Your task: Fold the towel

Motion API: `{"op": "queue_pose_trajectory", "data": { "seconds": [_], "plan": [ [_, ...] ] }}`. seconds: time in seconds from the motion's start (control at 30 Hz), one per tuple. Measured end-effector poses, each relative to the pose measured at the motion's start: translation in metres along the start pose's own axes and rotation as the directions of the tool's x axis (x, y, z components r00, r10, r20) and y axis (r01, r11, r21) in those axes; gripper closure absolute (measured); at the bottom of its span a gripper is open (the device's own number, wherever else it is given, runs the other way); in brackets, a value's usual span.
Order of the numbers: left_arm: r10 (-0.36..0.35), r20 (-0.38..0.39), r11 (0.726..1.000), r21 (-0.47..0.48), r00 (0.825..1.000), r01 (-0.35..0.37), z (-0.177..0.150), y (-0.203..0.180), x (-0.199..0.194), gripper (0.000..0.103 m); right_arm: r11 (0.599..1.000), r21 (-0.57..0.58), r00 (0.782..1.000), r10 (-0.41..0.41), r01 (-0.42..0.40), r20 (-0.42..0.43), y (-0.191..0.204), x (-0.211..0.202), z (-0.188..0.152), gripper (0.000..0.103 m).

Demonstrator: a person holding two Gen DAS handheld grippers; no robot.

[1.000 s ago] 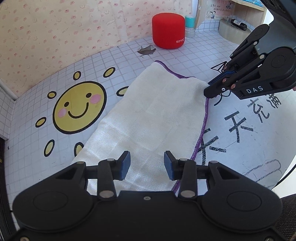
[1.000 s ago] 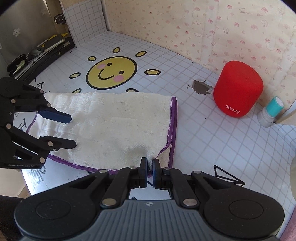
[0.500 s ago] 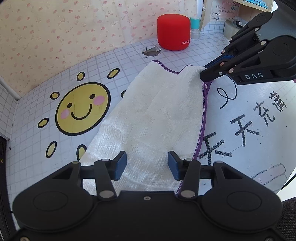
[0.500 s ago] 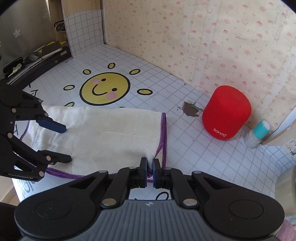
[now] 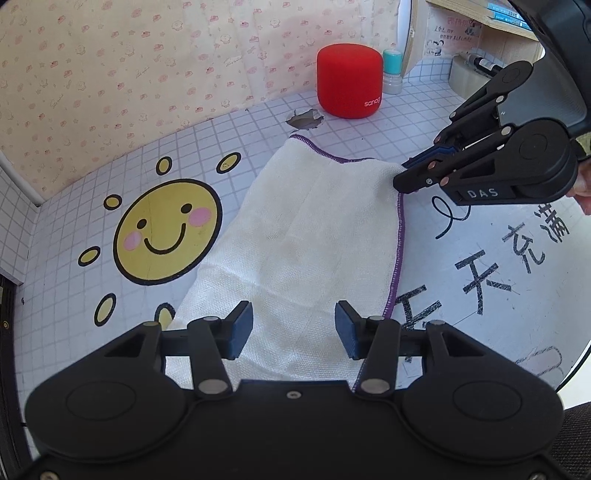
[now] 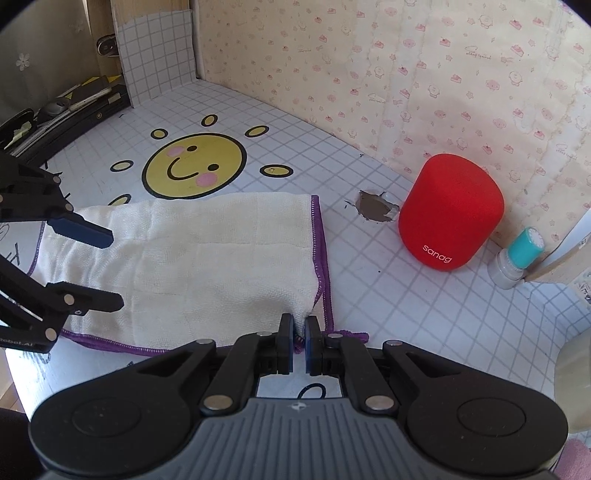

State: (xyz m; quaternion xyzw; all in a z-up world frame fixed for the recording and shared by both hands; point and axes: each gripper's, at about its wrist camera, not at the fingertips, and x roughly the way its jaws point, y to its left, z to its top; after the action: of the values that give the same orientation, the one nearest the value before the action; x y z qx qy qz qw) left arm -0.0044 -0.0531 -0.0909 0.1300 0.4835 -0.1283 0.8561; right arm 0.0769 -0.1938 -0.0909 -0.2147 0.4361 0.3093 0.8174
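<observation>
The near end of the towel [image 5: 303, 229] passes out of sight under the left gripper [image 5: 293, 330] body in the left wrist view, so its near corners cannot be seen. In the right wrist view the pinched towel corner disappears between the closed pads of the right gripper [image 6: 300, 341]. The books [image 5: 506, 14] on the wooden shelf are cut by the top edge, their titles too small to read. A fingertip [image 5: 583, 192] shows at the right edge.
</observation>
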Motion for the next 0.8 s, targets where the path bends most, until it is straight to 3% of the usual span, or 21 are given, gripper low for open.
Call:
{"op": "queue_pose_trajectory", "data": {
  "seconds": [0.27,0.4,0.8],
  "plan": [
    [-0.006,0.026,1.000,-0.001,1.000,0.006,0.018,-0.006,0.005,0.048,0.998,-0.066,0.997,-0.017,0.022,0.079,0.006,-0.011,0.010,0.098],
    [-0.002,0.018,1.000,-0.005,1.000,0.002,0.023,-0.009,0.015,0.048,0.999,-0.036,1.000,-0.011,0.012,0.008,0.000,0.011,0.004,0.098],
    [0.009,0.020,0.999,-0.050,1.000,-0.008,0.035,-0.017,0.033,0.048,0.995,-0.096,1.000,0.008,-0.007,0.007,-0.002,0.016,0.001,0.097]
  ]
}}
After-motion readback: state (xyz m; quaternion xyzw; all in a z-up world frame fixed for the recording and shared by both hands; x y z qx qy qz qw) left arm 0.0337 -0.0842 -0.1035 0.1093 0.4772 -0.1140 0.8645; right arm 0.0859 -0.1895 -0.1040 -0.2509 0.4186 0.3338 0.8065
